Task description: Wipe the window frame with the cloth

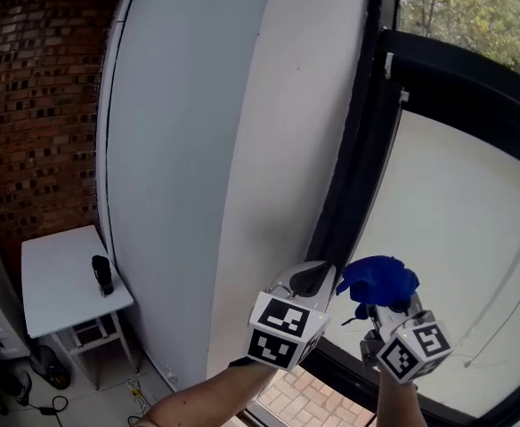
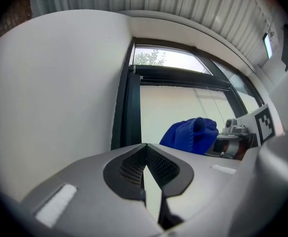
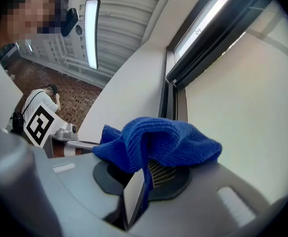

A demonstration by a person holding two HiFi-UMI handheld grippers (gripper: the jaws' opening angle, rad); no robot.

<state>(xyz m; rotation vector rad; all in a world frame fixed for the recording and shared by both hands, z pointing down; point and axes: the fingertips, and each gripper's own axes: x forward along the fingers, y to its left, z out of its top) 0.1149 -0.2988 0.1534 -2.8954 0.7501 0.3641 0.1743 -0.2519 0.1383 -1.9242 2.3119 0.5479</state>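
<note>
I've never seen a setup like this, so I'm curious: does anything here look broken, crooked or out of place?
Nothing stands out. The blue cloth is bunched in the right gripper, not spread flat, and the dark window frame looks intact. The left gripper is shut and empty.

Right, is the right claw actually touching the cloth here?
Touching. The right gripper view shows the right claw shut on the cloth, with a fold of it running down between the jaws.
</note>
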